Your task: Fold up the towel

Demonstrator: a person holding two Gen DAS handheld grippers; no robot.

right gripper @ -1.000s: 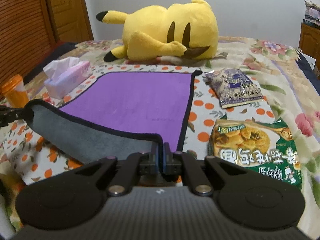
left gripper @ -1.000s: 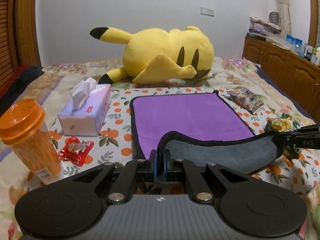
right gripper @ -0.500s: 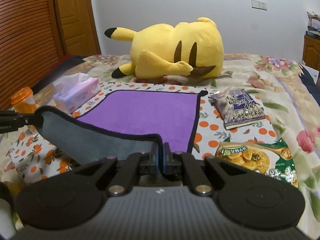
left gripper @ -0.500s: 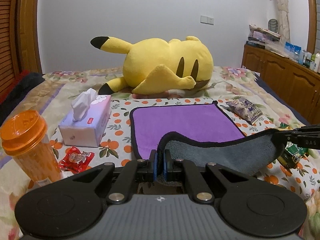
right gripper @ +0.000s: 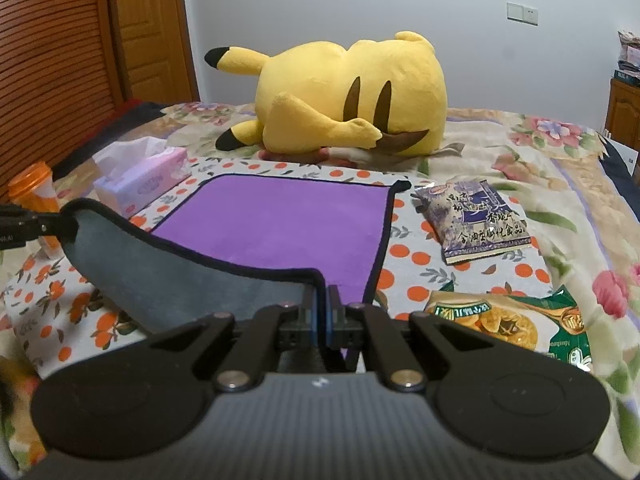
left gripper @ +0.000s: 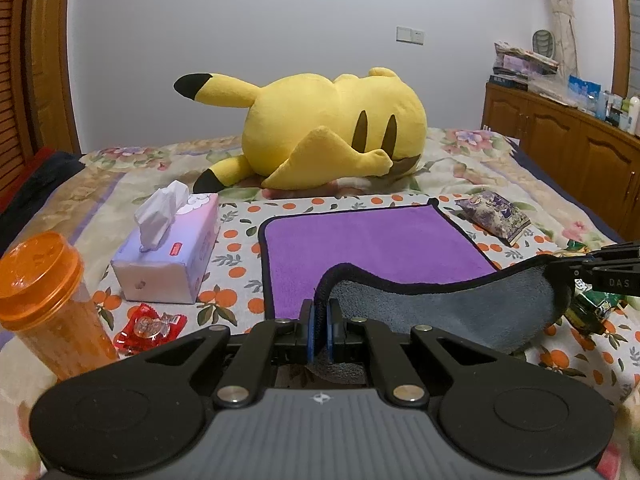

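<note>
Right now the purple towel [left gripper: 376, 240] lies mostly flat on the bed [left gripper: 460, 168], with its near edge lifted so the grey underside [left gripper: 448, 304] faces up in a sagging strip between the two tools. The left gripper [left gripper: 320, 328] is pinched tight on the near left corner, and the right gripper [right gripper: 322, 312] is pinched tight on the near right corner; each shows at the edge of the other's view, holding its end of the hem. The step in hand looks like carrying this edge over to the far edge beside the yellow plush toy [left gripper: 332, 128]. To do it well, both corners should travel forward together at the same height, since the strip already droops in the middle and any slack there could crease the fold. Pulling the two corners slightly apart would likely flatten that sag. The lifted hem should land on the far hem, black trim on black trim, before either grip lets go. The tissue box [left gripper: 168, 256] sits just beside the left edge and a snack packet [right gripper: 472, 220] near the right edge, so a straight path matters.
</note>
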